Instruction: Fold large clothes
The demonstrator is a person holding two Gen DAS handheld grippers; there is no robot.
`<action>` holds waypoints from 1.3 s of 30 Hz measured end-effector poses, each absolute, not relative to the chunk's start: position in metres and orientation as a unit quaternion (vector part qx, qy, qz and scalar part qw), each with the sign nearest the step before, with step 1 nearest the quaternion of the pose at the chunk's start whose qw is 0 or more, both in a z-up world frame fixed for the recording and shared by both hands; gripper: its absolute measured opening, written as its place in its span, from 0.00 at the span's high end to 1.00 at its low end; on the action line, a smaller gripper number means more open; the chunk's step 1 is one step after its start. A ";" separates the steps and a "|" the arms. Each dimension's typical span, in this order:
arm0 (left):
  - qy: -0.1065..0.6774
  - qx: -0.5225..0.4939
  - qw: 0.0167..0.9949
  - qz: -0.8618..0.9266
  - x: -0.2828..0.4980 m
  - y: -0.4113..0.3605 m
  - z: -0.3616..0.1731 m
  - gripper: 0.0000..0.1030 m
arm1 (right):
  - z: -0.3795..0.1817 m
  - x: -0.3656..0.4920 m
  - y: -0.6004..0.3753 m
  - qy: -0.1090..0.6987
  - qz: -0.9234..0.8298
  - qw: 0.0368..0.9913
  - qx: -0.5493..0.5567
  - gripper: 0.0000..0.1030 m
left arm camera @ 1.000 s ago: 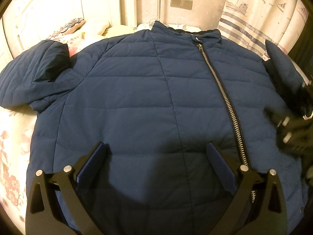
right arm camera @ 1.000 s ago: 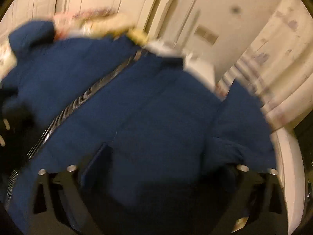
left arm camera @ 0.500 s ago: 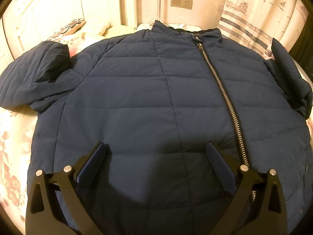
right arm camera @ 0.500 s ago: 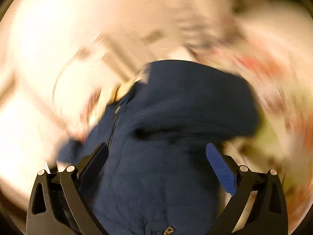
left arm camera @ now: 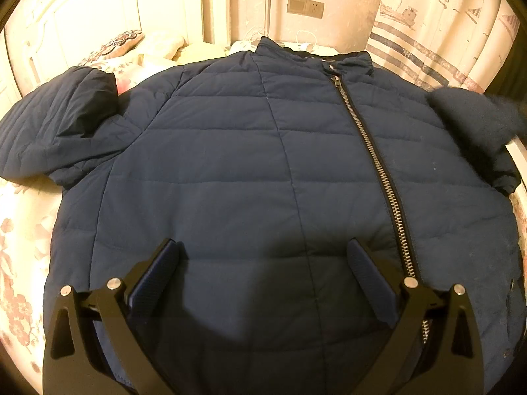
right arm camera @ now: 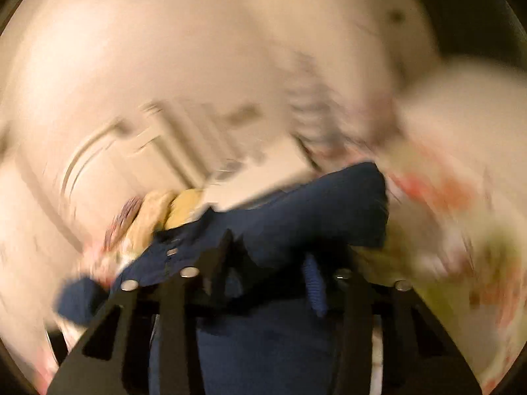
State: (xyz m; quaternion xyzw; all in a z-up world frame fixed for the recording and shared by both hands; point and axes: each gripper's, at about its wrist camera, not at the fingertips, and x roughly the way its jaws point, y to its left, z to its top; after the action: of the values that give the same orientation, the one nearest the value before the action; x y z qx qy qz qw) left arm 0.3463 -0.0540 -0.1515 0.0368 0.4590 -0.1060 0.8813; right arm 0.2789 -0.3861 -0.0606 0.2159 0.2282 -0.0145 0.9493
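i am holding my left gripper point(left arm camera: 263, 276) apart above the navy jacket point(left arm camera: 250, 171) lying zipped and unfolded on the bed point(left arm camera: 19, 230), while my right gripper point(right arm camera: 266, 273), blurred, is seemingly pinching the sleeve point(left arm camera: 474, 115) at three o'clock, folding barely beginning.

White headboard point(left arm camera: 66, 10), wall socket point(left arm camera: 305, 6), ship-print curtain point(left arm camera: 438, 23), warm light.
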 end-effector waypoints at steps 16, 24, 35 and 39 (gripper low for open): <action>0.460 0.020 0.881 -0.107 0.345 -0.050 -0.150 0.03 | -0.099 0.264 -0.359 0.300 -0.017 0.940 0.158 0.11; 0.472 -0.108 0.853 -0.195 0.364 -0.067 -0.115 0.05 | -0.147 0.260 -0.405 0.324 -0.061 0.908 0.256 0.11; 0.464 -0.088 0.872 -0.128 0.413 -0.115 -0.135 0.67 | -0.136 0.248 -0.383 0.301 -0.052 0.923 0.235 0.11; 0.423 -0.117 0.886 -0.150 0.398 -0.089 -0.103 0.87 | -0.137 0.246 -0.384 0.297 -0.049 0.922 0.242 0.11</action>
State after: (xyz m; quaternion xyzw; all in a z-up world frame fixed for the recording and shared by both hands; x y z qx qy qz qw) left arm 0.3978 -0.0892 -0.1033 -0.1168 0.4234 -0.1496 0.8858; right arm 0.2462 -0.3843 -0.1367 0.2423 0.2973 -0.0490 0.9222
